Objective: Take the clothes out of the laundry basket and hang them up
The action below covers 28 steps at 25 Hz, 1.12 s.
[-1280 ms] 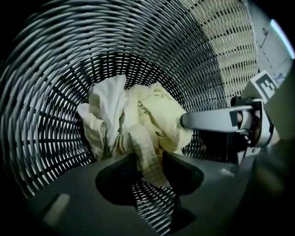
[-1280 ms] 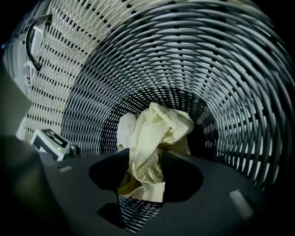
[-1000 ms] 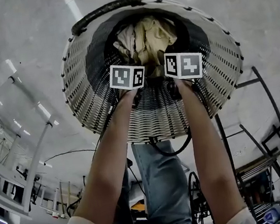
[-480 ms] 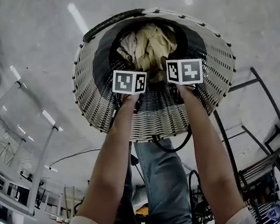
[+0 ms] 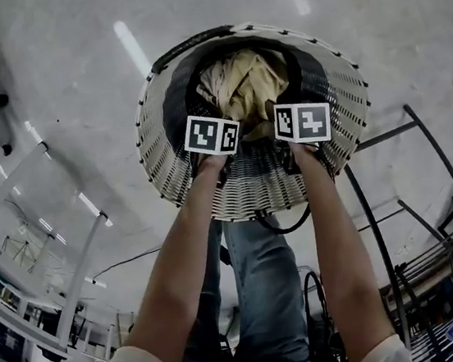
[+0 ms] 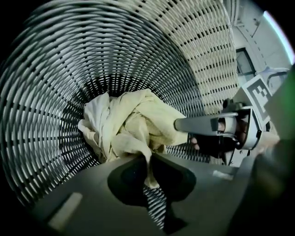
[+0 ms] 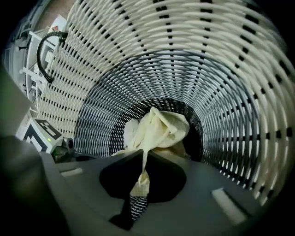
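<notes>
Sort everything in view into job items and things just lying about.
Job: laundry basket, yellow garment, left gripper and right gripper, both shut on that garment.
Lying about: black rack, white frame.

Grey shiny floor under me. Woven laundry basket stands on it, upright, pale yellow clothes inside. Black metal rack at my right, white frame at my left.
</notes>
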Motion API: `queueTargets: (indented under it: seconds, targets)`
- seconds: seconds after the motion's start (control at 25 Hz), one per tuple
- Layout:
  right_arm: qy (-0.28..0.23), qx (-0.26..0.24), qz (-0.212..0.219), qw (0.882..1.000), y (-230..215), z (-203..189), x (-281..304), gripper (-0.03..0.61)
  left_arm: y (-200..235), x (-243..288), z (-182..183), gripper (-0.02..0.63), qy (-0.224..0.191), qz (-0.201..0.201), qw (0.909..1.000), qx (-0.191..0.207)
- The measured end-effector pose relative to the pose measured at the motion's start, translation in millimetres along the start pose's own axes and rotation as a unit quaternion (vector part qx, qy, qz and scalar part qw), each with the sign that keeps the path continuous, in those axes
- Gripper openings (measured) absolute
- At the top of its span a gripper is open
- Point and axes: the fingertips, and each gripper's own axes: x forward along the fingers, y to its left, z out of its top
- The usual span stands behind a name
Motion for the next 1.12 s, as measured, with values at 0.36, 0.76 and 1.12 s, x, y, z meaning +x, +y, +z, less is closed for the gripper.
queueTargets:
  seconds: [0.36, 0.76, 1.12]
  targets:
    - [-0.036, 0.039, 0.026, 0.998, 22.2, 1.3, -43.0, 0.043, -20.2, -48.4, 1.9, 0.031, -0.018, -0.009, 0.9998, 0.0]
    - [-0.063, 0.045, 0.053, 0.996, 47.1, -0.4, -90.6, 0.043, -59.8, -96.1, 12.8, 0.031, -0.057, -0.033, 0.9978, -0.003]
    - [-0.093, 0.057, 0.071, 0.991, 64.3, 4.3, -134.2, 0.043, -77.4, -137.6, 13.9, 0.031, -0.076, -0.047, 0.996, -0.001]
